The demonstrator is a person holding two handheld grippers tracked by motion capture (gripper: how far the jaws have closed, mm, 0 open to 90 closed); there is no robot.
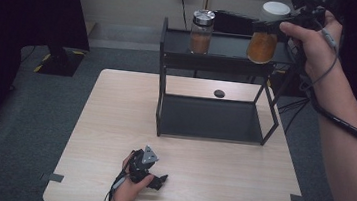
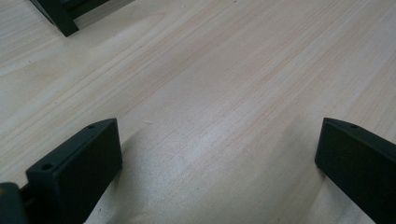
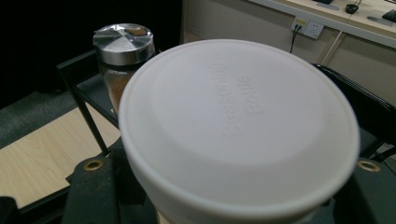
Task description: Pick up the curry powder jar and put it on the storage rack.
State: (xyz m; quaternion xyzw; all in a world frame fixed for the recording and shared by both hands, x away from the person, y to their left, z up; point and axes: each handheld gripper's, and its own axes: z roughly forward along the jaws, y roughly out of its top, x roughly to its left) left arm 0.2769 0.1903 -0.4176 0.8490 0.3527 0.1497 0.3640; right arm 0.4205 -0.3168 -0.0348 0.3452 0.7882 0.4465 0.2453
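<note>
- A rectangular desk [image 1: 112, 139] of pale, fine-grained wood is seen from above, set on grey carpet; strips of grey tape are stuck at its near corners.
- A black metal shelf rack [image 1: 170, 62] with thin square legs is stood at the far middle of the desk. Its flat top tray has a low raised rim, and the space beneath is open.
- A small dark round hole [image 1: 219, 93] is set in the desk behind the rack's legs.
- A white-lidded jar [image 1: 262, 46] of clear, rounded glass, filled with orange-brown powder, is held at the right end of the rack's top tray, slightly tilted; whether it touches the tray cannot be told. In the right gripper view its smooth, round white plastic lid [image 3: 238, 126] bears faint raised lettering.
- The right gripper [image 1: 275, 26] is clamped on this jar just below the lid, jaws pressing on both sides.
- A second glass jar [image 1: 202, 31], upright with a shiny faceted metal cap and similar powder, is stood on the tray's left part, well apart from the held jar.
- The left gripper [image 1: 160, 181] is rested near the desk's front edge, its matte black block-shaped jaws spread wide over bare wood.
</note>
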